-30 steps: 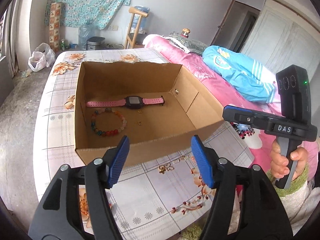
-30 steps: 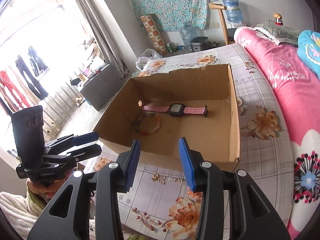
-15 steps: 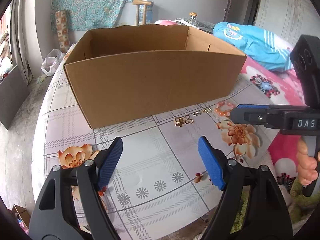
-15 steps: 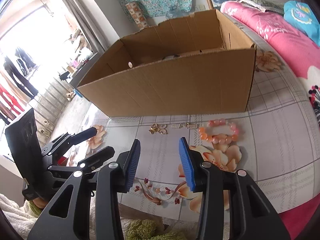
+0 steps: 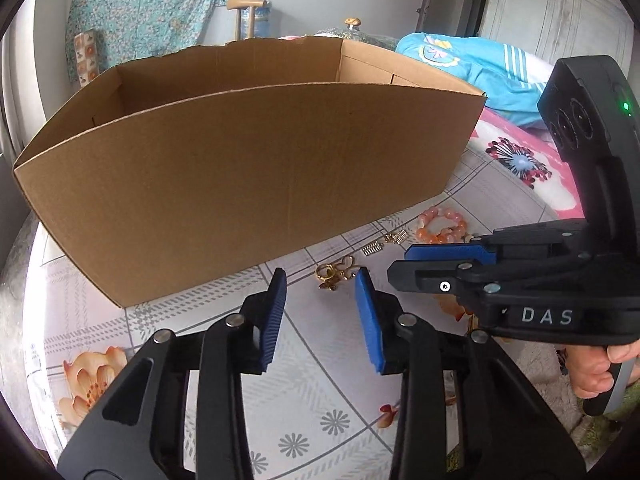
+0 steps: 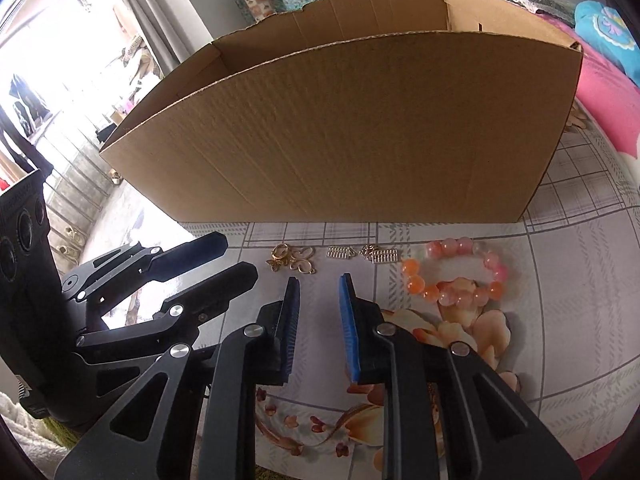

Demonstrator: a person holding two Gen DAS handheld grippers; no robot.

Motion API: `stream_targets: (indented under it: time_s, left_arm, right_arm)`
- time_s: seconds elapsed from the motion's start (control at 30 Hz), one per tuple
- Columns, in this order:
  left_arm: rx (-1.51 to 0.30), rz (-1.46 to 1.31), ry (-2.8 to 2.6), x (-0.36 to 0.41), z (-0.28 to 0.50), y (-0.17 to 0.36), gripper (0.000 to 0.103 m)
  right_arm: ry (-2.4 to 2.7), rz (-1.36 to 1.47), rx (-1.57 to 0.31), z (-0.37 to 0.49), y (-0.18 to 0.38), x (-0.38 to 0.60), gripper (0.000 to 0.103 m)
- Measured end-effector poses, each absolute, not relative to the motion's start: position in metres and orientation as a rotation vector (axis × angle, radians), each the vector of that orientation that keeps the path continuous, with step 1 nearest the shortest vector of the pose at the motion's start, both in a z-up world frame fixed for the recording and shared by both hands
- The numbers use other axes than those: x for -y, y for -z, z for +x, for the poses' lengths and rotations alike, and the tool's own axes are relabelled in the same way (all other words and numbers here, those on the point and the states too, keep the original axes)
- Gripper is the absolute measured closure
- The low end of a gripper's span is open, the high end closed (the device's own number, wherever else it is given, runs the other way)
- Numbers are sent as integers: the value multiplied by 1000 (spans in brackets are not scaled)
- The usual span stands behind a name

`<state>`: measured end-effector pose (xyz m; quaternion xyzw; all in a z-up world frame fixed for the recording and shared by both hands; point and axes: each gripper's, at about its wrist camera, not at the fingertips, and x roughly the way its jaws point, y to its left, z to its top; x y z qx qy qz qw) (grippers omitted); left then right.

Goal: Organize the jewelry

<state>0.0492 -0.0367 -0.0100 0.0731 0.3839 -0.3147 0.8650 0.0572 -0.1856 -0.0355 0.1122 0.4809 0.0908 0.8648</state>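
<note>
While both jaws were closing on nothing, left gripper (image 5: 320,276) neared the gold charms (image 5: 334,276); right gripper (image 6: 319,280) crowded beside, risking collision, scattering them.

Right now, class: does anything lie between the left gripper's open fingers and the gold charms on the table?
Nothing visible does. The left gripper, jaws closing with nothing between them, points at the gold charms across bare tablecloth. The cardboard box stands behind them; the right gripper is off to the side.
</note>
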Motion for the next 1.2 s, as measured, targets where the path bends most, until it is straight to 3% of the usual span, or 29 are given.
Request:
stream_targets:
  time_s: [0.73, 0.93, 1.2]
  left_arm:
    - [-851, 256, 630, 63, 68, 23, 85]
    - [-867, 250, 637, 66, 68, 22, 94]
    - [-896, 212, 616, 66, 70, 22, 95]
  right_arm:
    - [-205, 242, -991, 54, 50, 186, 87]
    - [-204, 250, -985, 51, 49, 190, 87]
    - [-208, 259, -979, 49, 50, 192, 87]
